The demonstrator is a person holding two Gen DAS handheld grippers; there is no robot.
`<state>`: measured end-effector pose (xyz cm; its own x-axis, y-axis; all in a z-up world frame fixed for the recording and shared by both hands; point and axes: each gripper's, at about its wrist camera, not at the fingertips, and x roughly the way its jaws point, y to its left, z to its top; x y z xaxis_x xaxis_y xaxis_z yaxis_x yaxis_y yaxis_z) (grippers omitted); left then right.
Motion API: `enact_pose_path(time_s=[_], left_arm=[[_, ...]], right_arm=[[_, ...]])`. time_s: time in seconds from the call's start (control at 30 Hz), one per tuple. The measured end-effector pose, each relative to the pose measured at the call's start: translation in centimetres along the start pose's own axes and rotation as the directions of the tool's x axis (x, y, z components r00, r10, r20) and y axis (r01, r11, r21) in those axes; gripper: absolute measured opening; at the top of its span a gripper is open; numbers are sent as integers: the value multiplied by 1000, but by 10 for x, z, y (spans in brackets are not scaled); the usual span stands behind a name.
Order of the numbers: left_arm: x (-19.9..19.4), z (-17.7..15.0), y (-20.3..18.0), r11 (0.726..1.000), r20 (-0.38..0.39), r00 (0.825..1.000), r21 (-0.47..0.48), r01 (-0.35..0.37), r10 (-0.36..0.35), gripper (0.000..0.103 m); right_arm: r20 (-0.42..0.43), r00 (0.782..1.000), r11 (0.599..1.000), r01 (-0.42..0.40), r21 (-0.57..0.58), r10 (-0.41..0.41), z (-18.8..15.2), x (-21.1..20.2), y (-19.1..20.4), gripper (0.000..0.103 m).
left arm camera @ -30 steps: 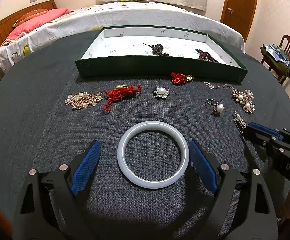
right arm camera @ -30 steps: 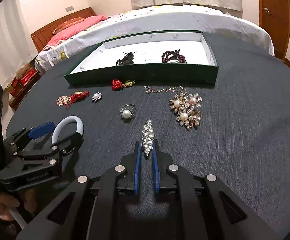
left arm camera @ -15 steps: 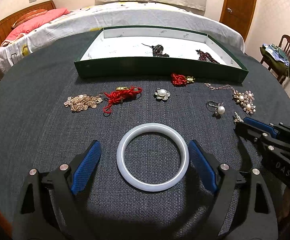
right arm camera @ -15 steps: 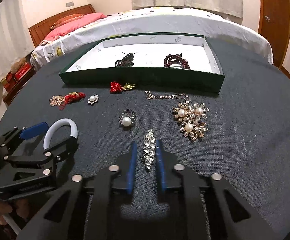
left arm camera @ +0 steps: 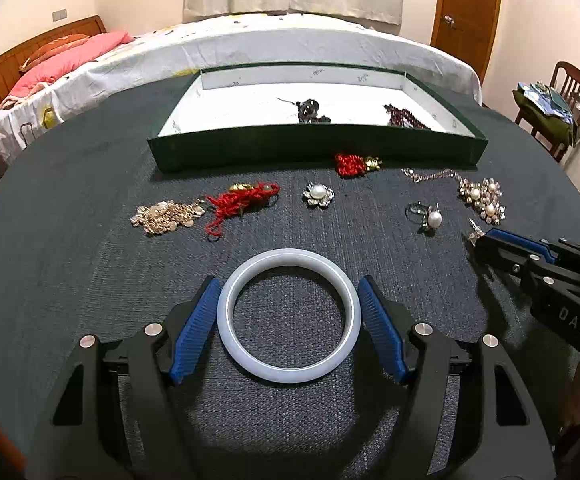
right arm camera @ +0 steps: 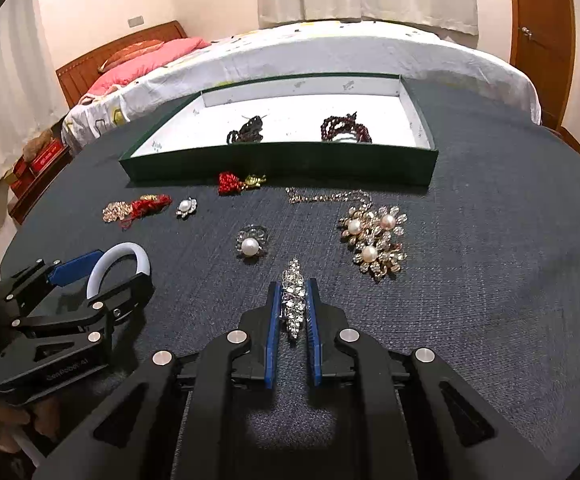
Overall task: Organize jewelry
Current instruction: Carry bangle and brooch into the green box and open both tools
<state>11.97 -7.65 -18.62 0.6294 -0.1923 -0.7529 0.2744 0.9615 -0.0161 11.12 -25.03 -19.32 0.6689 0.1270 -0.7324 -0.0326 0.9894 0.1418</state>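
Milky-white bangle (left arm camera: 288, 315), smooth, round, flat on dark woven tablecloth (left arm camera: 70, 264); left gripper (left arm camera: 288, 314) straddling it, ribbed blue pads closing in, slight gaps either side. Green tray (left arm camera: 313, 148) beyond, white lining, dark beads inside.

Right wrist view: right gripper (right arm camera: 293, 312) clamped on slim rhinestone brooch (right arm camera: 293, 300), faceted, lying on cloth. Pearl ring (right arm camera: 251, 243) just ahead; pearl-flower necklace (right arm camera: 373, 238) to the right. Bangle half hidden here.

Round dark textured surface (left arm camera: 70, 240), green tray (left arm camera: 313, 148) at its far side, white bangle (left arm camera: 288, 316) lying flat near the front, gold cluster (left arm camera: 166, 216), red cord pieces (left arm camera: 242, 202), pearl brooch (left arm camera: 318, 195), pearl ring (left arm camera: 427, 216), pearl-flower necklace (right arm camera: 373, 236), crystal clip (right arm camera: 293, 300)
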Motion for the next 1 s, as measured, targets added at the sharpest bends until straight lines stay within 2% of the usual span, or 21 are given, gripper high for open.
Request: enact_pose_path(time_s=[0.27, 0.57, 0.8, 1.0], left_arm=[[-24, 20, 4, 1000, 75, 997, -9, -6, 6, 69], [-36, 75, 15, 1000, 171, 985, -14, -8, 11, 69], [-9, 124, 26, 999, 217, 975, -17, -35, 38, 69], [38, 151, 34, 998, 189, 980, -25, -53, 57, 69]], right_arm=[[55, 998, 1000, -20, 18, 19, 15, -16, 2, 13], [150, 988, 999, -44, -3, 44, 64, -18, 13, 13], [196, 979, 998, -58, -6, 58, 111, 9, 18, 13], [165, 985, 998, -59, 14, 56, 135, 51, 16, 13]])
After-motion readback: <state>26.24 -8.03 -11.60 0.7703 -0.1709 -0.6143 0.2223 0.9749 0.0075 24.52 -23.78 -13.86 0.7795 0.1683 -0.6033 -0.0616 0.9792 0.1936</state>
